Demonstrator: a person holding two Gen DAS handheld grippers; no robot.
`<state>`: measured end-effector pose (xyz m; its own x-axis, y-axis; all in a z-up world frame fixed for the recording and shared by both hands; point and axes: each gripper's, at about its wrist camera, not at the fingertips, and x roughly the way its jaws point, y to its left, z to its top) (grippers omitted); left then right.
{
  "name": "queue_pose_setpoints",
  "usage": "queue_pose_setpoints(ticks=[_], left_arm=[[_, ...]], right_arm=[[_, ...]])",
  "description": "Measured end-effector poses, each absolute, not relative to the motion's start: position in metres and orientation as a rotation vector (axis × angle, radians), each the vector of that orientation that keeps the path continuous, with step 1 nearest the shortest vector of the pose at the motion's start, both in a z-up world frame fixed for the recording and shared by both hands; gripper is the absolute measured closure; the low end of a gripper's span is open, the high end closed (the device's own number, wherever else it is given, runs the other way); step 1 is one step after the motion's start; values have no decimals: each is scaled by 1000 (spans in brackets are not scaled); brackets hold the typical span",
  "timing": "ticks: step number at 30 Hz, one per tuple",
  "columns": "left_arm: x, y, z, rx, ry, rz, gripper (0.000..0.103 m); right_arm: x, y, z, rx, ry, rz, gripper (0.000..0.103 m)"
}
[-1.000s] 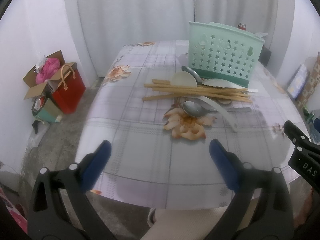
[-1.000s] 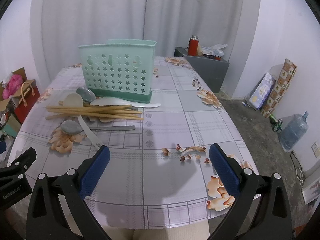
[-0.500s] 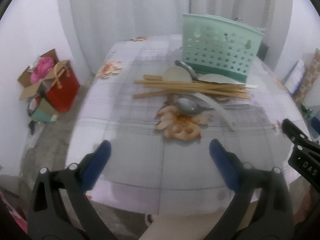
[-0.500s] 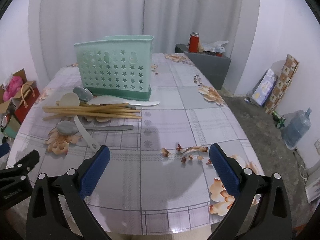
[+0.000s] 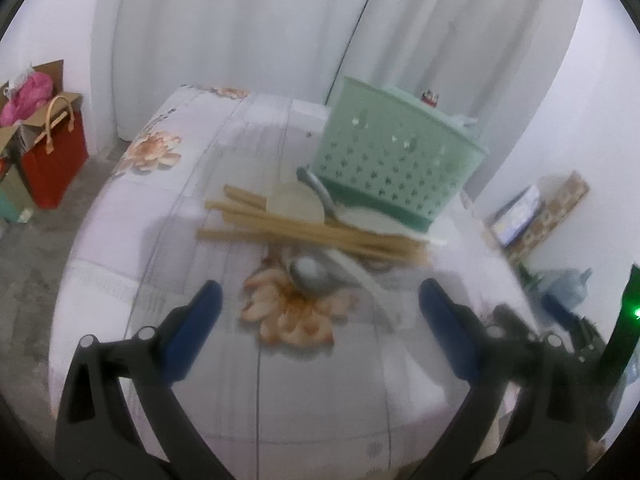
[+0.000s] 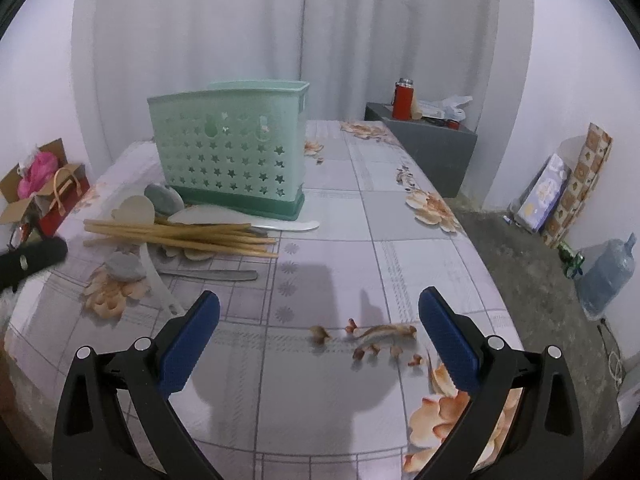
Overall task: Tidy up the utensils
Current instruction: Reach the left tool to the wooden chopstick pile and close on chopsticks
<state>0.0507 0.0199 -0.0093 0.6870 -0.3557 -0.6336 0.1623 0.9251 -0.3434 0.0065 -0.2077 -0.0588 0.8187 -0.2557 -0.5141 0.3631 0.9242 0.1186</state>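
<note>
A mint-green perforated utensil basket (image 6: 232, 160) (image 5: 394, 168) stands on the flowered table. In front of it lies a heap of utensils: wooden chopsticks (image 6: 180, 234) (image 5: 312, 232), a wooden spoon (image 6: 134, 208), white plastic spoons (image 6: 248, 220), a metal spoon (image 6: 124, 268) (image 5: 310, 272) with its flat handle (image 6: 208, 275). My left gripper (image 5: 320, 320) is open and empty, above the table just short of the metal spoon. My right gripper (image 6: 320, 320) is open and empty over bare tablecloth, right of the heap.
The table (image 6: 400, 240) has rounded edges. A red bag (image 5: 52, 156) and a cardboard box sit on the floor at left. A grey cabinet (image 6: 424, 152) with a red flask (image 6: 402, 100), cartons and a water jug (image 6: 606, 276) stand at right.
Both grippers have moved forward toward the utensils and basket, the left one faster, its view now blurred. Both stay open. Nothing on the table has moved.
</note>
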Motion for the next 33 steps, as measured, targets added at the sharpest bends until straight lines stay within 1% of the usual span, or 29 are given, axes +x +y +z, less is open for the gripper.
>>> queue_pose_setpoints(ticks=[3, 9, 15, 16, 19, 21, 23, 26, 30, 33], left_arm=[[62, 25, -9, -298, 764, -318, 8], [87, 29, -15, -339, 787, -366, 9], [106, 34, -27, -379, 846, -374, 9], [108, 35, -28, -383, 846, -369, 10], [115, 39, -32, -424, 864, -367, 27], [122, 43, -37, -473, 884, -352, 33], [129, 48, -44, -533, 909, -337, 43], [140, 59, -58, -657, 962, -321, 52], [149, 73, -74, -846, 1000, -302, 56], [154, 79, -88, -971, 1030, -268, 65]], right_arm=[[13, -210, -58, 211, 512, -298, 6], [20, -206, -49, 191, 424, -170, 6], [42, -203, -44, 150, 469, -80, 6], [45, -203, -44, 149, 469, -63, 6], [51, -202, -44, 150, 466, -11, 6], [55, -200, -44, 160, 471, 20, 6], [62, -199, -45, 173, 488, 53, 6], [65, -197, -46, 185, 495, 77, 6], [66, -199, -47, 201, 496, 92, 6], [68, -202, -47, 218, 500, 95, 6]])
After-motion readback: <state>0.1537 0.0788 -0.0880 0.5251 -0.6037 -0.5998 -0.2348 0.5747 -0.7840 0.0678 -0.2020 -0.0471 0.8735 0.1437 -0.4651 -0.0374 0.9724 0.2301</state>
